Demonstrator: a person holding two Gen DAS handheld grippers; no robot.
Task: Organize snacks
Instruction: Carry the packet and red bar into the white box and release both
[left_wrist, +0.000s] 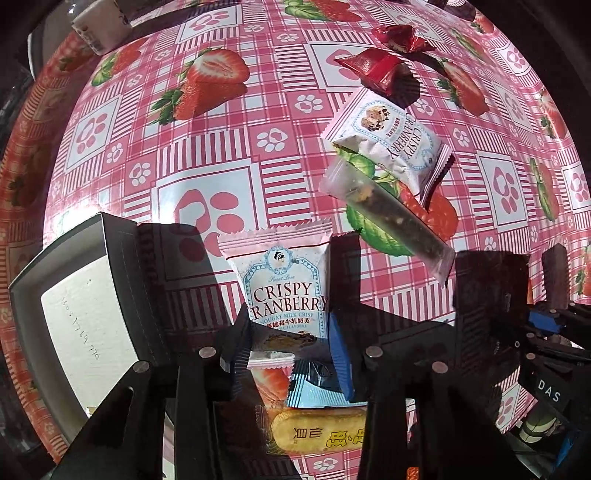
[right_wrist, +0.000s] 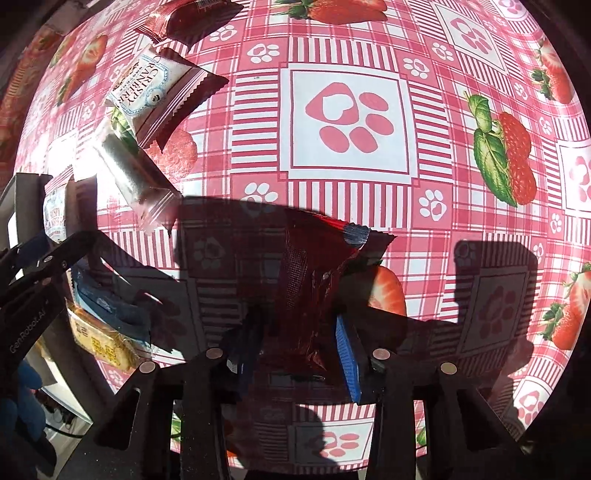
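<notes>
My left gripper (left_wrist: 290, 295) is shut on a white Crispy Cranberry packet (left_wrist: 284, 288) and holds it above the table, right of an open dark box (left_wrist: 74, 306). My right gripper (right_wrist: 301, 314) is shut on a dark red snack packet (right_wrist: 317, 280) above the tablecloth. A second Crispy Cranberry packet (left_wrist: 391, 140) and a clear stick packet (left_wrist: 391, 218) lie on the table; both also show in the right wrist view, the cranberry packet (right_wrist: 147, 92) and the stick packet (right_wrist: 133, 173). Two red wrapped snacks (left_wrist: 380, 68) lie farther back.
A blue packet (left_wrist: 314, 391) and a yellow biscuit packet (left_wrist: 317, 432) lie under my left gripper. A white carton (left_wrist: 99, 26) stands at the far left edge. The strawberry-print tablecloth (right_wrist: 347, 122) covers the table. My left gripper's body (right_wrist: 40, 273) shows at the right wrist view's left.
</notes>
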